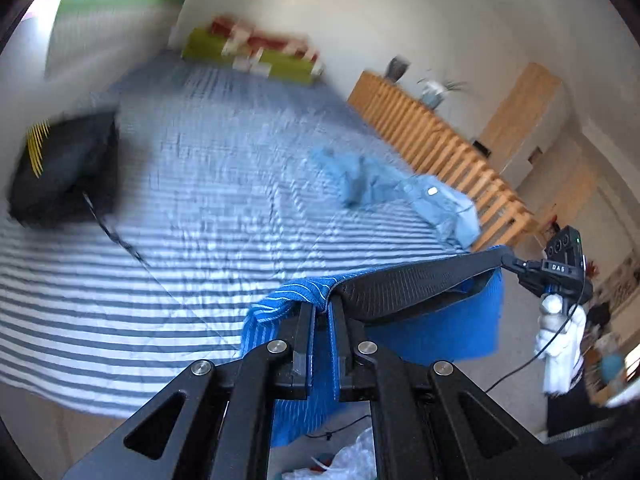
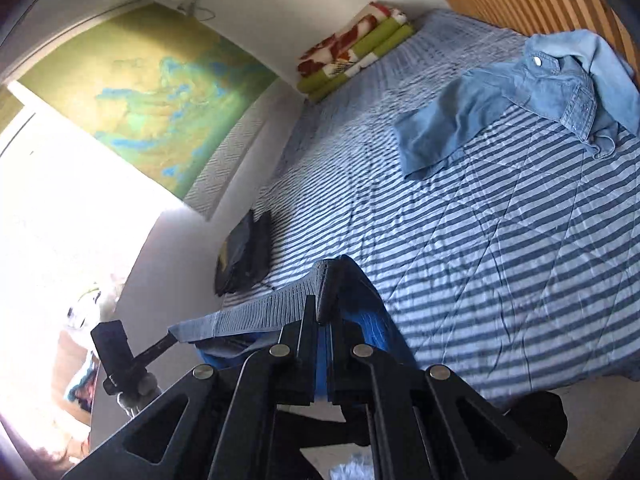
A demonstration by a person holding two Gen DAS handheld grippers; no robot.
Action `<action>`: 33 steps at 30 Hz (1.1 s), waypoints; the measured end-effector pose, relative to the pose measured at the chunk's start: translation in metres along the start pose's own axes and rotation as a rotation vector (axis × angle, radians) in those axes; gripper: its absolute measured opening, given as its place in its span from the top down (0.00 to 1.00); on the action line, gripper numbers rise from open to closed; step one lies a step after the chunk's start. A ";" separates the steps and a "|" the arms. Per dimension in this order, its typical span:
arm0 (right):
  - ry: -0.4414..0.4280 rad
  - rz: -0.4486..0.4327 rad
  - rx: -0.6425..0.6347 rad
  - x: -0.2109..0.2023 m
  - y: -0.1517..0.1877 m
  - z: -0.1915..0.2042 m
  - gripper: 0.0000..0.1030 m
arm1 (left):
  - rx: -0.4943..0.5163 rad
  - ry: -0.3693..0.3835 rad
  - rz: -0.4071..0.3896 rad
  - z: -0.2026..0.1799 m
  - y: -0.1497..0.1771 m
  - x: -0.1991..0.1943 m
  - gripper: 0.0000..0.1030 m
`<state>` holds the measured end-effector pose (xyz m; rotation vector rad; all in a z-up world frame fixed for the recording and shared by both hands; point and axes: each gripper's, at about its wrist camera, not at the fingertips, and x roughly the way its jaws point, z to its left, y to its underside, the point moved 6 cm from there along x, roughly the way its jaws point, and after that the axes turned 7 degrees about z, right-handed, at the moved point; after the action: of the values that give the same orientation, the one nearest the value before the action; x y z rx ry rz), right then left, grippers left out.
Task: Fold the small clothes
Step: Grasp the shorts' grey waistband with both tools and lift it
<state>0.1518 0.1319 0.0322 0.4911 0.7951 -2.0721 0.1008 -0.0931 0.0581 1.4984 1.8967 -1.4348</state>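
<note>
A small blue garment with a dark elastic waistband (image 1: pixel 416 292) hangs stretched in the air in front of the bed's near edge. My left gripper (image 1: pixel 323 306) is shut on one end of the waistband. My right gripper (image 2: pixel 323 308) is shut on the other end, where the band looks grey (image 2: pixel 264 312) and blue cloth (image 2: pixel 372 316) drops below. In the left wrist view the right gripper (image 1: pixel 516 261) shows at the far end of the band, held by a white-gloved hand (image 1: pixel 560 332). The left gripper (image 2: pixel 173 335) appears at lower left in the right wrist view.
A bed with a blue-and-white striped cover (image 2: pixel 500 248) fills both views. A light denim shirt (image 2: pixel 532 92) lies crumpled near the wooden slatted headboard (image 1: pixel 440 140). A dark folded stack (image 2: pixel 244 256) sits by the wall side, and folded green blankets (image 2: pixel 352 52) lie at the far corner.
</note>
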 end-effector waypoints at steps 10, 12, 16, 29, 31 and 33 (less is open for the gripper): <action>0.184 0.246 0.304 0.191 -0.067 -0.141 0.93 | -0.259 -0.093 0.306 0.136 -0.047 0.219 0.90; 0.107 0.278 0.337 0.191 -0.073 -0.147 0.93 | -0.245 -0.044 0.302 0.140 -0.054 0.217 0.75; 0.034 0.215 0.238 0.149 -0.086 -0.141 0.83 | -0.147 -0.119 0.220 0.144 -0.059 0.177 0.42; 0.150 0.374 -0.042 0.205 -0.060 -0.126 0.77 | 0.028 -0.092 0.352 0.114 -0.060 0.248 0.60; 0.233 0.283 -0.042 0.207 -0.084 -0.134 0.77 | -0.108 -0.150 0.245 0.141 -0.090 0.240 0.58; 0.259 0.189 0.019 0.194 -0.106 -0.142 0.77 | -0.191 -0.135 0.175 0.158 -0.104 0.222 0.55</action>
<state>-0.0375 0.1658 -0.1470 0.8254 0.8432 -1.8656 -0.1255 -0.1012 -0.1254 1.4020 1.7225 -1.2092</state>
